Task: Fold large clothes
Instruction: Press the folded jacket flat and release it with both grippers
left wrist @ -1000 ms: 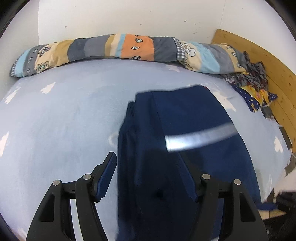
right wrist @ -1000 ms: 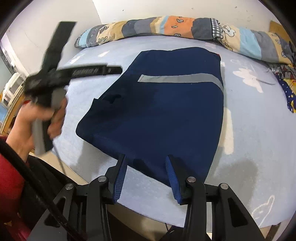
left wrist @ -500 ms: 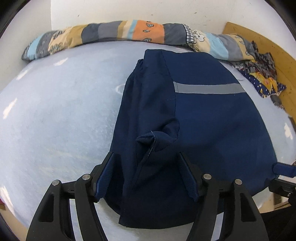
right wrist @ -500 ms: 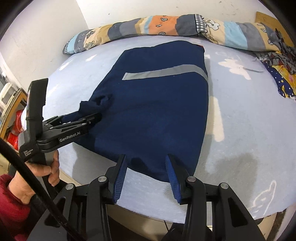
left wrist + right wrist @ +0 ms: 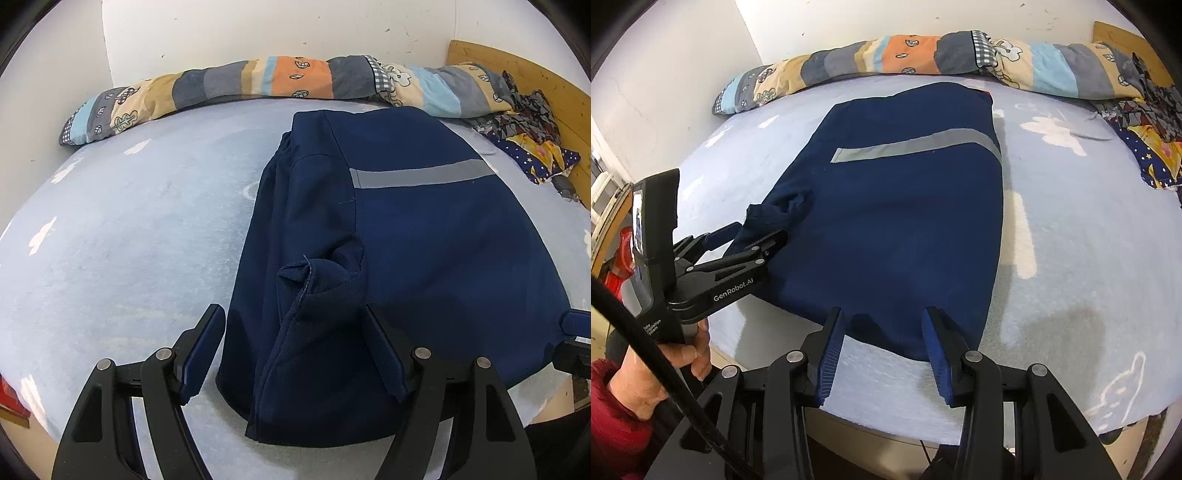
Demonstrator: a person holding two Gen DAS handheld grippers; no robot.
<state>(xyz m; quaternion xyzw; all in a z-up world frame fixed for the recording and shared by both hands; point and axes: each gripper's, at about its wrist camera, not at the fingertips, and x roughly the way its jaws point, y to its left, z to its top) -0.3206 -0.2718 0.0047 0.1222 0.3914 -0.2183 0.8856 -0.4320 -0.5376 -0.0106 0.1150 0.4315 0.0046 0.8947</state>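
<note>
Navy jacket with a grey reflective stripe lies flat on the light-blue bed sheet, near edge at the bed's front. Left gripper spread wide, straddling the bunched cuff at the jacket's left front corner. Right gripper also spread, fingertips at the jacket's near hem, pinching nothing.

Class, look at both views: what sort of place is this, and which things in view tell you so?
Most likely a bedroom: a bed sheet printed with white cartoon shapes, a patchwork quilt rolled along the wall, and a wooden headboard.
</note>
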